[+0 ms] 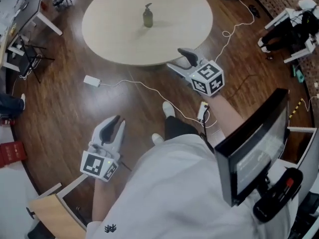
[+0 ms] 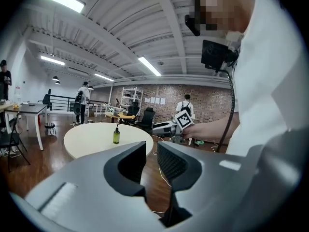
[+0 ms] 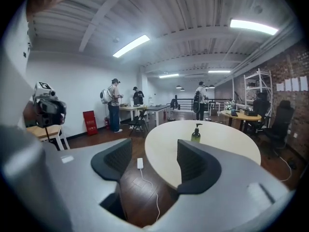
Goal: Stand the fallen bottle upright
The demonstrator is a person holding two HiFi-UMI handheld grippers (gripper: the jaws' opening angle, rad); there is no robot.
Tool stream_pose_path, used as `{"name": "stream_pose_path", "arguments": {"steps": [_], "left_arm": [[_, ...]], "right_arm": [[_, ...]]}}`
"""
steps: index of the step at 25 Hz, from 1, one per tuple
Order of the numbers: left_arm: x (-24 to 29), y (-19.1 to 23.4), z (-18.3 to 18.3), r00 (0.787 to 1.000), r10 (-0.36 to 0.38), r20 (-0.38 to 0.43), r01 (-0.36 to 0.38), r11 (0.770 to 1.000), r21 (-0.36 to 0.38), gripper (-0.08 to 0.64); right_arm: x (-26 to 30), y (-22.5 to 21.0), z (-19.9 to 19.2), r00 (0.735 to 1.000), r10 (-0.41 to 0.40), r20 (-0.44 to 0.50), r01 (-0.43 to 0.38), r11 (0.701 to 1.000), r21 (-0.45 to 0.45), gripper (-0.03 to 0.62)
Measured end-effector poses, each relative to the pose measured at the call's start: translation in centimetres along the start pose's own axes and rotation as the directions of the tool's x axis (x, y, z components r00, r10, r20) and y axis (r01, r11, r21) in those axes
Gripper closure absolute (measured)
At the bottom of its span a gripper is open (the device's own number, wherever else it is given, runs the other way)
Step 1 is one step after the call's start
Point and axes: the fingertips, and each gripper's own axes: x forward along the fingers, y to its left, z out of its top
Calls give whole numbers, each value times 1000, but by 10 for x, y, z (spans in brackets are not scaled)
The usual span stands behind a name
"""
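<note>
A small green pump bottle (image 1: 147,16) stands upright near the middle of the round beige table (image 1: 114,39). It also shows upright as the bottle (image 2: 116,135) in the left gripper view and the bottle (image 3: 196,133) in the right gripper view. My right gripper (image 1: 180,61) hangs off the table's near edge, well short of the bottle, its jaws wide open and empty (image 3: 154,161). My left gripper (image 1: 115,127) is lower, over the wooden floor far from the table. Its jaws (image 2: 151,158) stand together with only a thin slit and hold nothing.
A white power adapter (image 1: 92,80) and its cable (image 1: 149,89) lie on the floor before the table. A wooden chair (image 1: 50,210) is at lower left, a black screen on a stand (image 1: 254,153) at right. Desks, chairs and several people fill the room behind.
</note>
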Motion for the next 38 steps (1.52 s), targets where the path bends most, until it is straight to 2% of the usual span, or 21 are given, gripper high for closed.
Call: {"name": "stream_pose_path", "arguments": {"steps": [4,10,14,19,22,28,38], "left_arm": [[-13,-31,-8,1000,-7,15,7,1000,10,491],[-15,-78,-18,1000,-23,20,22,1000,18,491],[-3,-123,-16,998,-63,32,61,996,62,491],[2,-182,-20,996,-80,49,77,995,65,491],[0,-215,-27,994,-108,33,105,991,81,491],[-8,-253,-37,992,-124,17,122,989,84,491],[-5,-265,-38,991,-131,21,129,987,96,491]], "right_arm": [[-59,56,-2,999,47,12,-47,999,-24,307],[-131,107,-18,997,82,14,-81,994,-78,307],[-189,124,-27,996,81,40,-77,992,-101,307],[-250,134,-40,996,61,66,-53,992,-115,308],[-281,142,-49,996,48,70,-39,992,-120,308],[-320,155,-59,997,30,71,-20,991,-131,313],[-330,161,-64,998,27,58,-17,986,-165,334]]}}
